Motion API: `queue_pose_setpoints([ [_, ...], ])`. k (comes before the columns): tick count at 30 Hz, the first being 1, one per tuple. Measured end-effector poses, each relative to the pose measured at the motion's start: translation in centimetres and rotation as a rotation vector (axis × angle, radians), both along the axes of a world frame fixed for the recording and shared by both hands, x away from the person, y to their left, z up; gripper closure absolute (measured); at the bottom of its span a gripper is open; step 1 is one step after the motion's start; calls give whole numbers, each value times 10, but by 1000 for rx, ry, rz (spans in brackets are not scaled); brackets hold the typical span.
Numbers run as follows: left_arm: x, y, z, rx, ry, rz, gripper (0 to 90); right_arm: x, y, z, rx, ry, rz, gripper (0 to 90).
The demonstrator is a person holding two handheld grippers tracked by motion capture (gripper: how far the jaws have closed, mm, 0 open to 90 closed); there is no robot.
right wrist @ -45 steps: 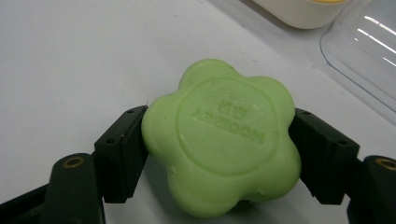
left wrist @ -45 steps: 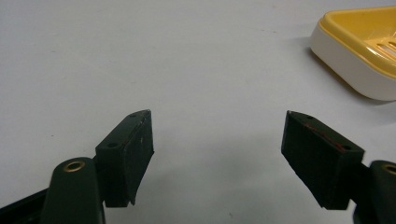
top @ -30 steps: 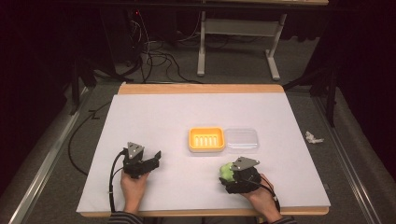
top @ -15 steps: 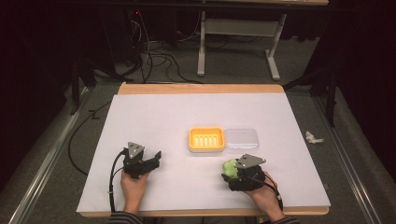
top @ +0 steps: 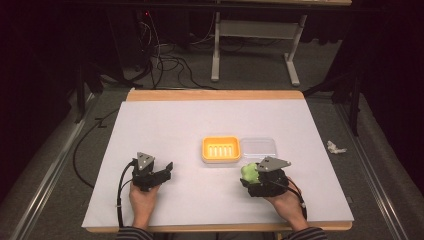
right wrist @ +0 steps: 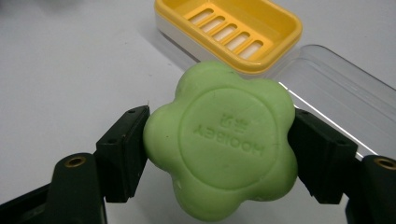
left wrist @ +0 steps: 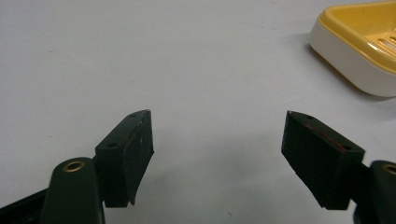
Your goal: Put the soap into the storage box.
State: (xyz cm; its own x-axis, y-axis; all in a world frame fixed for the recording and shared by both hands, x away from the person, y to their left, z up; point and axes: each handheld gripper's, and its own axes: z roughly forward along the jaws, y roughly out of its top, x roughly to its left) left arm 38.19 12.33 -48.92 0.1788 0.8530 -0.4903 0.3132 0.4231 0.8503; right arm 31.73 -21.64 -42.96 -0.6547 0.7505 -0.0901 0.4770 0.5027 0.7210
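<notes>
A green flower-shaped soap (right wrist: 219, 140) is clamped between the two black jaws of my right gripper (right wrist: 219, 149), lifted a little off the white table. In the high view that soap (top: 249, 172) and the right gripper (top: 252, 176) hang just in front of the yellow soap dish (top: 220, 149). The dish (right wrist: 233, 32) has a slotted yellow tray in a white base. Beside it lies its clear lid (right wrist: 336, 93). My left gripper (left wrist: 217, 154) stands open over bare table, nothing between its jaws; in the high view the left gripper (top: 161, 172) rests at the front left.
The white table cover (top: 175, 125) has free room at the back and left. A crumpled white scrap (top: 336, 147) lies off the table's right edge. Cables and a desk frame (top: 255, 45) stand on the floor beyond the far edge.
My right gripper has risen with the green soap and moved slightly toward the dish. The left gripper has stayed in place.
</notes>
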Motion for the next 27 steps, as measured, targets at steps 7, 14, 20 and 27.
queue_pose_setpoints([
  [7,-1,-1,0,9,-6,1,254,6,-1,6,9,4,-7,276],
  [14,0,-1,0,18,-3,5,215,12,-1,13,9,5,-6,276],
  [20,0,-1,-1,22,0,4,208,19,1,18,11,4,-6,276],
  [27,0,-1,-1,17,3,-3,213,26,2,23,8,5,-2,276],
])
